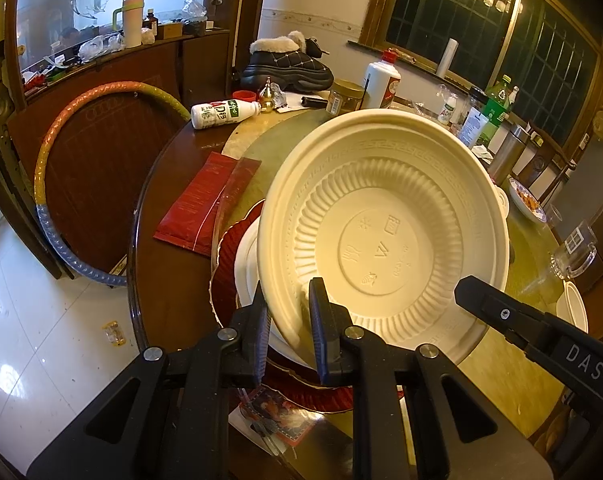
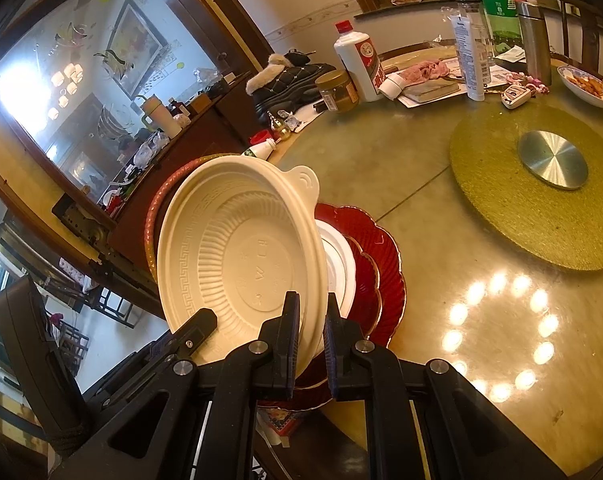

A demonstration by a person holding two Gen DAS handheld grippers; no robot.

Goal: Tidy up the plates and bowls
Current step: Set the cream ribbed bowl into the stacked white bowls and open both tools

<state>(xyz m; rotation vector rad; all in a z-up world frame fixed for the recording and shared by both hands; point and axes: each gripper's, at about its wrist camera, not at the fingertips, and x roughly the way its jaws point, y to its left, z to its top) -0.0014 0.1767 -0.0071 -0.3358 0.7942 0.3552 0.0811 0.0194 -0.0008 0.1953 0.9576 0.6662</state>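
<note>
A cream plastic bowl [image 1: 381, 232] is held tilted above a stack of a white plate [image 1: 245, 272] on red scalloped plates [image 1: 229, 252]. My left gripper [image 1: 289, 320] is shut on the bowl's near rim. My right gripper [image 2: 311, 344] is shut on the same bowl [image 2: 241, 256] at its rim; one of its fingers [image 1: 497, 312] shows at the right of the left wrist view. The white plate [image 2: 341, 264] and red plates [image 2: 373, 256] lie under the bowl at the table's edge.
A red packet [image 1: 205, 204] lies left of the plates. Bottles, a jar [image 1: 343, 98] and a boot [image 1: 285, 64] crowd the far side. A gold turntable mat [image 2: 541, 200] sits mid-table. A dish of food [image 2: 589, 84] stands at the far right. A hula hoop [image 1: 57, 168] leans left.
</note>
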